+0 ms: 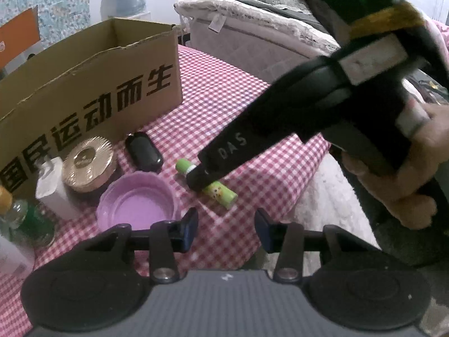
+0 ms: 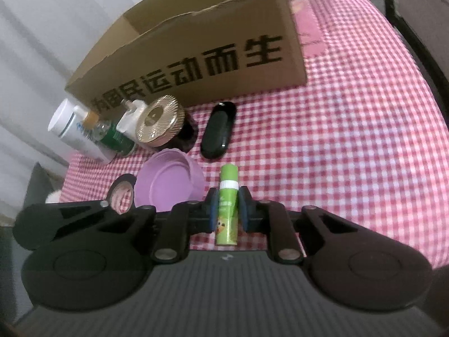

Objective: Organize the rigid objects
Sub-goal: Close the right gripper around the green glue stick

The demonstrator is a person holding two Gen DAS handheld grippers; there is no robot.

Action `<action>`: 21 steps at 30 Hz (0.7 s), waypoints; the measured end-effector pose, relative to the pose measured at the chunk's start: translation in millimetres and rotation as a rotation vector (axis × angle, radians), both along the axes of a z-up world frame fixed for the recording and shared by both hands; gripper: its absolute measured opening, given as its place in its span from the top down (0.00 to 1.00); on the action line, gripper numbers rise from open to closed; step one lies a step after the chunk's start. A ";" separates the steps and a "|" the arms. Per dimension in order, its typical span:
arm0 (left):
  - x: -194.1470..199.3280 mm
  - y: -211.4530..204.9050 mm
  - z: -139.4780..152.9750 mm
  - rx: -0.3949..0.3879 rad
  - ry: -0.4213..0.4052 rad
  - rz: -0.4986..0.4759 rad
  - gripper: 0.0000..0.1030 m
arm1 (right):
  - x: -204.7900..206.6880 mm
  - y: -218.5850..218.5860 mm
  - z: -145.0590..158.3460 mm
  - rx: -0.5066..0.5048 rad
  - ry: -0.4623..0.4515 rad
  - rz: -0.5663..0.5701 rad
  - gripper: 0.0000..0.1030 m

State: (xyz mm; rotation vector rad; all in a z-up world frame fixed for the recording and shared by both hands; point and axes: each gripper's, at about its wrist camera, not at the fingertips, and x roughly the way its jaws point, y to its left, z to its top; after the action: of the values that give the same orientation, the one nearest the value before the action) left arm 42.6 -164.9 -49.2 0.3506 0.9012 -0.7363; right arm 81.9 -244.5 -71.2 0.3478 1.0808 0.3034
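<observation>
A green glue-stick tube (image 2: 228, 179) with a white band lies on the red-checked cloth (image 2: 350, 154). My right gripper (image 2: 228, 206) is shut on its middle, a blue pad on each side. In the left wrist view the same gripper (image 1: 200, 178) comes down from the right, held by a person's hand (image 1: 407, 174), and its tips cover the middle of the tube (image 1: 221, 192). My left gripper (image 1: 226, 226) stands open over bare cloth, just right of a purple lid (image 1: 137, 205), with nothing between its fingers.
An open cardboard box (image 1: 98, 84) with black characters stands behind. In front of it are a black oval case (image 1: 143, 151), a gold-lidded jar (image 1: 88, 165), a white bottle (image 1: 53, 188), a green bottle (image 2: 112, 137) and a tape roll (image 2: 120, 193). A mattress (image 1: 252, 36) lies beyond the table.
</observation>
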 end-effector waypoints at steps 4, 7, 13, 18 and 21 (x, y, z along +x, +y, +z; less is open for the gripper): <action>7.8 -9.5 -0.4 -0.005 0.014 0.002 0.56 | -4.7 -8.9 -0.7 0.036 0.017 -0.035 0.86; 12.5 -19.1 -4.4 0.003 0.023 0.006 0.56 | -5.3 -15.2 -1.7 0.069 0.034 -0.051 0.86; 16.2 -24.6 -6.7 0.020 0.003 0.013 0.55 | -3.0 -29.9 -6.4 0.149 0.065 -0.076 0.86; 19.8 -26.9 -4.8 0.018 0.012 0.029 0.53 | -2.8 -35.9 -8.0 0.187 0.068 -0.072 0.86; 20.3 -26.5 -3.4 0.007 0.012 0.039 0.54 | -5.0 -38.8 -9.3 0.211 0.061 -0.079 0.86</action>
State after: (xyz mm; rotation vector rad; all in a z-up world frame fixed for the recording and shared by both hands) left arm 63.0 -191.4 -52.6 0.3342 0.9195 -0.6997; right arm 76.9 -283.3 -80.5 0.5901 1.0948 0.3394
